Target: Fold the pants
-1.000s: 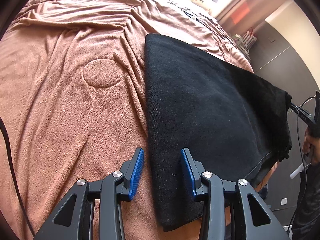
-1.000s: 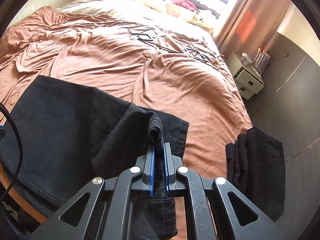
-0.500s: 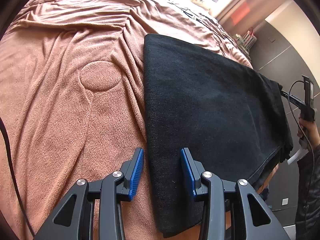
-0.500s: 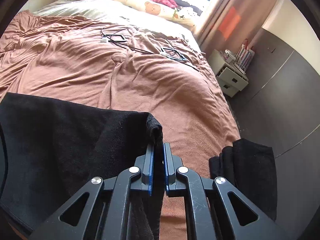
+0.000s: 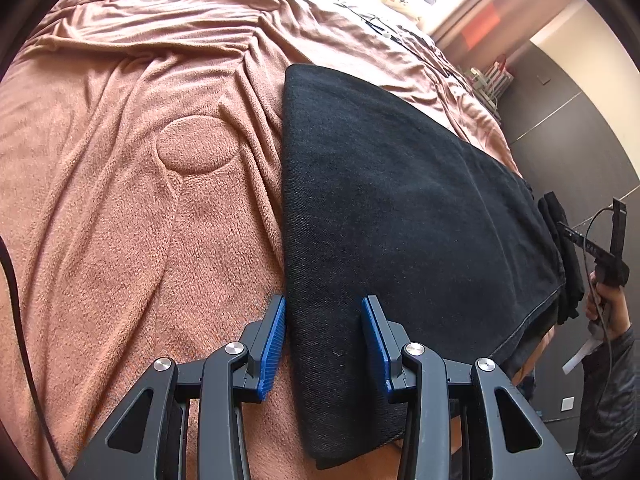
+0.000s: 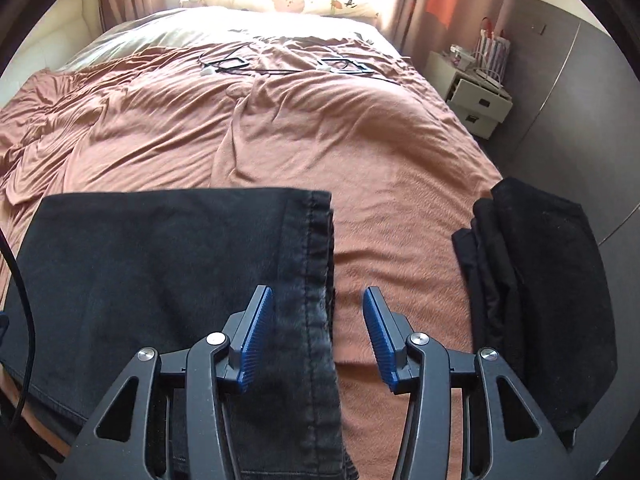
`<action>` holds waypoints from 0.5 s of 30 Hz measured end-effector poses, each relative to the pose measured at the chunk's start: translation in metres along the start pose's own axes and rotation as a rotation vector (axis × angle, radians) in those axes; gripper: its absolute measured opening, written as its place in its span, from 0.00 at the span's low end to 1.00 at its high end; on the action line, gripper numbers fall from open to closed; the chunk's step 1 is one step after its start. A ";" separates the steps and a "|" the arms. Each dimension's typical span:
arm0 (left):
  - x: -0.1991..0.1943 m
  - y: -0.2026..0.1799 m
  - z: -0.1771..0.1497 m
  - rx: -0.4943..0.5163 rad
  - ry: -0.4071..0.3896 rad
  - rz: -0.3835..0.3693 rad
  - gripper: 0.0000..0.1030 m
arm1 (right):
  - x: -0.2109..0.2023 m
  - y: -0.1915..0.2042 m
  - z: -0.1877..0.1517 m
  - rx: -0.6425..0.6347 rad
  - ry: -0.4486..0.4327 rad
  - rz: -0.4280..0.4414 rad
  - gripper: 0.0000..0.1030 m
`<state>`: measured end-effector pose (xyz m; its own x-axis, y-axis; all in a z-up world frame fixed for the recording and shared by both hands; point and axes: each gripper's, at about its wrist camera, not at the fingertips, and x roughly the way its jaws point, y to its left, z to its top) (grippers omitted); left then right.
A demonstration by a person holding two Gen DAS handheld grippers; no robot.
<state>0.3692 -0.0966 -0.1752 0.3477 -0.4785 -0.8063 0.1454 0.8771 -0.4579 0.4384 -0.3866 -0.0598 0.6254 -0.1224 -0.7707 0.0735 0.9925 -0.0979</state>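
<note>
1. Black pants (image 6: 160, 264) lie folded flat on the brown blanket (image 6: 320, 140); the near edge runs out of frame at 6 o'clock in both wrist views, so the full outline is cut off.
2. Right gripper (image 6: 318, 332): jaws have just been opening and stand spread. The stitched hem lies under the gap, untouched by either pad.
3. Left gripper (image 5: 324, 340): jaws spread, straddling the folded edge of the pants; pads do not press on the cloth.
4. A second dark garment pile (image 6: 540, 288) sits at 3 o'clock in the right view, type unclear.
5. Cables (image 6: 280, 66) at 12 o'clock are too small to identify.
6. Room: bed, white nightstand (image 6: 476, 100), curtained window.
</note>
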 end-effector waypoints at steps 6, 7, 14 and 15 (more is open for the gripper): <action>-0.002 -0.002 -0.004 0.006 -0.005 0.013 0.40 | -0.015 0.012 -0.015 -0.053 -0.088 0.048 0.44; -0.002 -0.002 -0.005 0.006 -0.006 0.013 0.40 | -0.020 0.017 -0.017 -0.062 -0.099 0.080 0.44; 0.000 -0.002 -0.004 0.001 -0.008 0.016 0.40 | -0.002 0.051 -0.024 -0.215 -0.037 0.190 0.29; 0.000 -0.002 -0.003 0.001 -0.008 0.016 0.40 | 0.006 0.052 -0.025 -0.233 -0.018 0.169 0.28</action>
<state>0.3665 -0.0989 -0.1756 0.3571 -0.4642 -0.8106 0.1408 0.8846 -0.4445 0.4267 -0.3359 -0.0855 0.6274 0.0469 -0.7773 -0.2123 0.9707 -0.1128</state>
